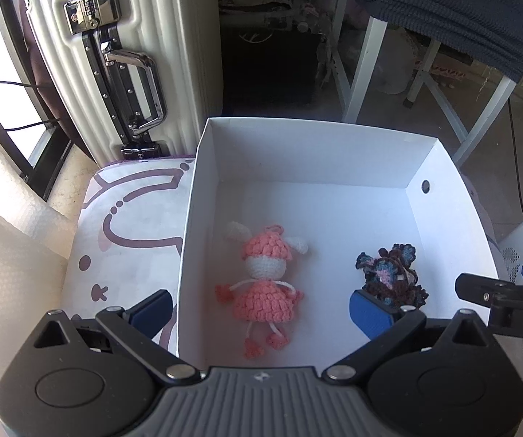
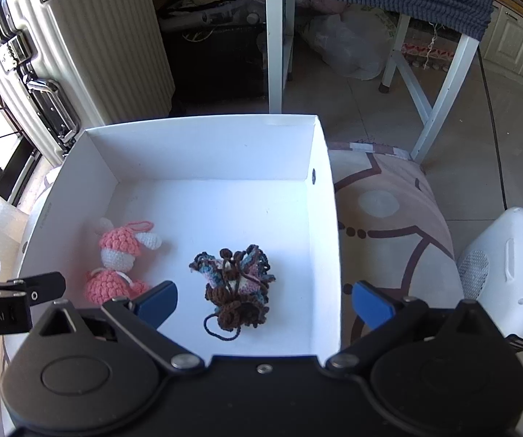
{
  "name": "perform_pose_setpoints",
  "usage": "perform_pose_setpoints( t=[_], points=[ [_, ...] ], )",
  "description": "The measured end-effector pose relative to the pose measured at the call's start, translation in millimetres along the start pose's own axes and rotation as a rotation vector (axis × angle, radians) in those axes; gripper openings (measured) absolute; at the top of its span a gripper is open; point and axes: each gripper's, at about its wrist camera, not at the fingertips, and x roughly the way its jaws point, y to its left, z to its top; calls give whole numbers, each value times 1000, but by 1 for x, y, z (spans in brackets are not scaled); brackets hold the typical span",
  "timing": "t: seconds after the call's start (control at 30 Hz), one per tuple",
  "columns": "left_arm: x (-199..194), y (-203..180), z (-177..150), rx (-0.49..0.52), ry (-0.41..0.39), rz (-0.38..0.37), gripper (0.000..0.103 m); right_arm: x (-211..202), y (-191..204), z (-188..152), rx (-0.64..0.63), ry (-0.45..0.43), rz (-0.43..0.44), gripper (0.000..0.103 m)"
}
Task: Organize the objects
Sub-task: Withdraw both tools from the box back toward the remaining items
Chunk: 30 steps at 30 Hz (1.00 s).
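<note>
A white open box (image 1: pixel 451 196) (image 2: pixel 325 182) stands on a patterned cushion. On its floor lies a pink and white crochet doll (image 1: pixel 265 284) (image 2: pixel 115 266), and to its right a dark brown and blue crochet piece (image 1: pixel 392 276) (image 2: pixel 236 284). My left gripper (image 1: pixel 261 309) hangs open above the doll, its blue fingers (image 1: pixel 152 309) wide apart and touching nothing. My right gripper (image 2: pixel 265 304) hangs open above the dark crochet piece, clear of it. Each gripper's tip shows at the edge of the other's view.
A white ribbed suitcase (image 1: pixel 115 54) (image 2: pixel 79 54) stands behind the box at the left. White table legs (image 2: pixel 276 51) and a dark knitted cloth (image 1: pixel 461 11) are at the back. A white appliance (image 2: pixel 509 273) sits on the floor to the right. The patterned cushion (image 2: pixel 389 211) surrounds the box.
</note>
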Motion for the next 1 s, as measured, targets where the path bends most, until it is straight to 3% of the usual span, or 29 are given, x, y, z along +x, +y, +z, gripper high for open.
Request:
perform_pose_setpoints(
  t=[1.0],
  points=[
    [-117, 5, -72, 8, -214, -6, 102, -117, -4, -64, -63, -219, 2, 103]
  ],
)
